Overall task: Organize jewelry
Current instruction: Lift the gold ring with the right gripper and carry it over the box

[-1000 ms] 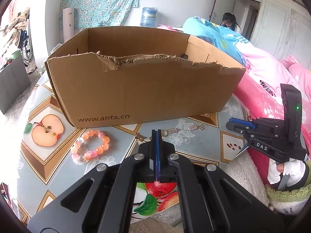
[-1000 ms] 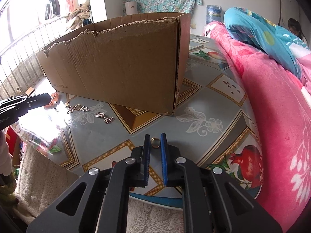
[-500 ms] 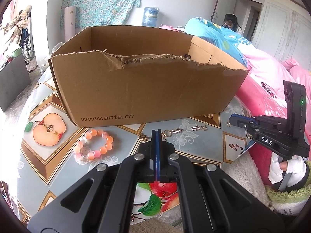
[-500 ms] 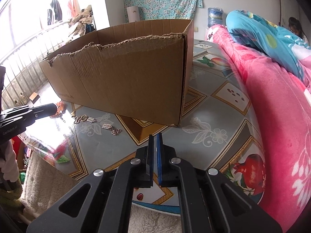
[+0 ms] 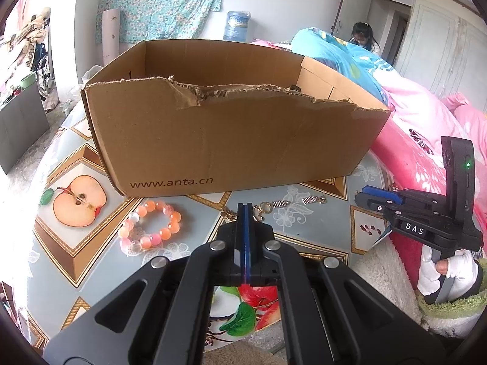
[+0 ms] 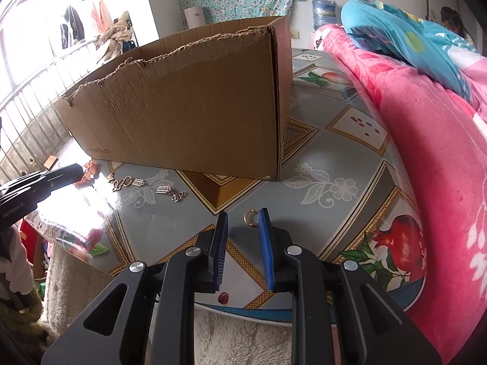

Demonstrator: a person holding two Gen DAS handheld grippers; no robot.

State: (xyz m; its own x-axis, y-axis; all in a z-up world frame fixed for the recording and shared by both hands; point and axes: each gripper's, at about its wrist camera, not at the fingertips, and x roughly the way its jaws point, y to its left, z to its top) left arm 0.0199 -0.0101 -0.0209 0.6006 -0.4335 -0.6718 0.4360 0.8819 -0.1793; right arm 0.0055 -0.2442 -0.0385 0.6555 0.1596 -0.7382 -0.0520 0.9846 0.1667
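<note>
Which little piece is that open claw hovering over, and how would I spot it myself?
Find the big cardboard box on the patterned table. Near its right front corner lies a small gold ring, between the right gripper tips. It lies alone, apart from the chain pieces.

Pink blanket [image 6: 426, 164] right of table; blue water jug [image 5: 236, 26] by wall; seated person [image 5: 363, 38], perhaps woman, blurred.

Your right gripper [image 6: 242, 223] has sprung apart: half a second ago its blue pads [image 6: 265, 237] were pressed together, now they stand wide, and the small gold ring [image 6: 250, 218] lies on the fruit-patterned table [image 6: 341, 164] between the tips, at lower centre of the right wrist view. In your left wrist view, that gripper has edged slightly leftward at the right edge.
</note>
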